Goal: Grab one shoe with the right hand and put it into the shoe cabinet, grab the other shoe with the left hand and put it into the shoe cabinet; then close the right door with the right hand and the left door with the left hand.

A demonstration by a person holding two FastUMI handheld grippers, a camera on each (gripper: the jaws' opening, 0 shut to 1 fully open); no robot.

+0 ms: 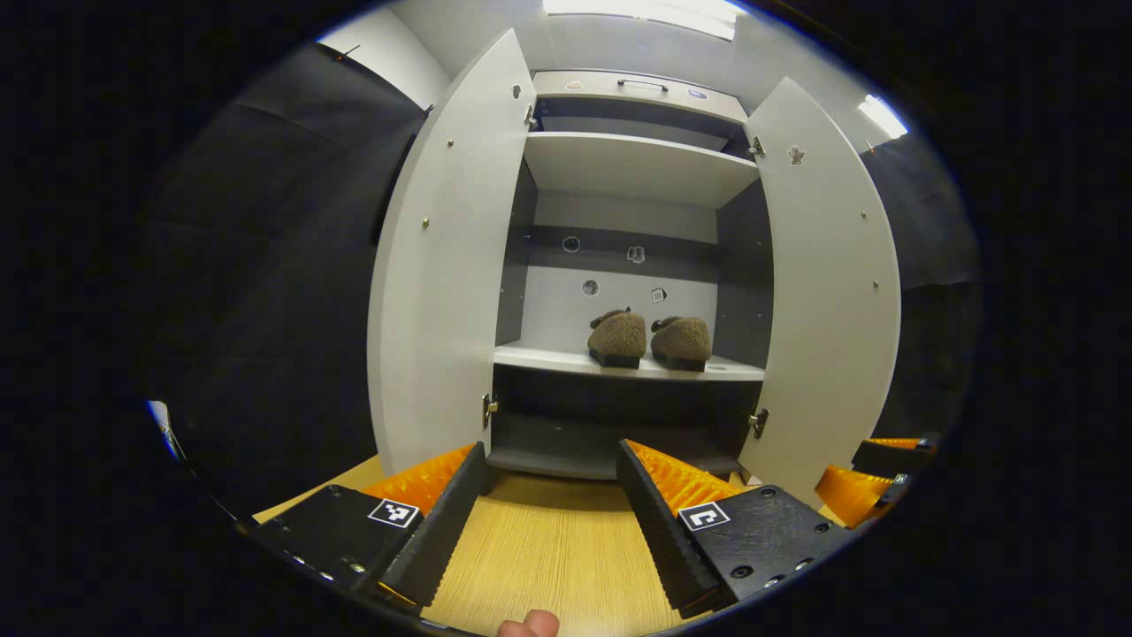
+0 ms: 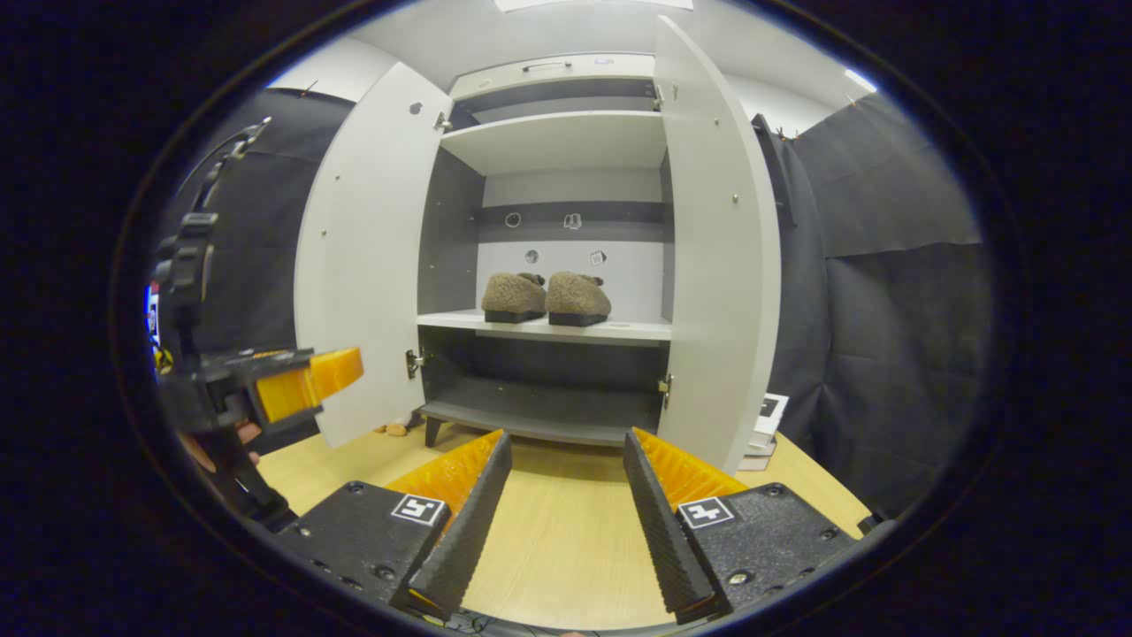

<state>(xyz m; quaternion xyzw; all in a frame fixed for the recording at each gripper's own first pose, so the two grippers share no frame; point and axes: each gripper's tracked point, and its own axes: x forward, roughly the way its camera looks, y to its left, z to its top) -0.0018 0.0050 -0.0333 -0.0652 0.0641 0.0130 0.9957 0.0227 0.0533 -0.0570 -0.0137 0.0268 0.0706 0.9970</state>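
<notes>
Both shoes (image 1: 650, 341) sit side by side on the cabinet's (image 1: 637, 168) middle shelf, apparently touching. Left door (image 1: 442, 265) and right door (image 1: 831, 283) stand open. The left gripper (image 1: 553, 495) and right gripper (image 2: 566, 495) hover before the cabinet, jaws apart, holding nothing.

My two shoes — fuzzy brown, dark-soled — sit side by side on the cabinet's middle shelf, the left shoe (image 1: 617, 338) just beside the right shoe (image 1: 682, 341). The white shoe cabinet (image 1: 640, 168) stands open — left door (image 1: 442, 265) and right door (image 1: 831, 283) swung wide.
</notes>
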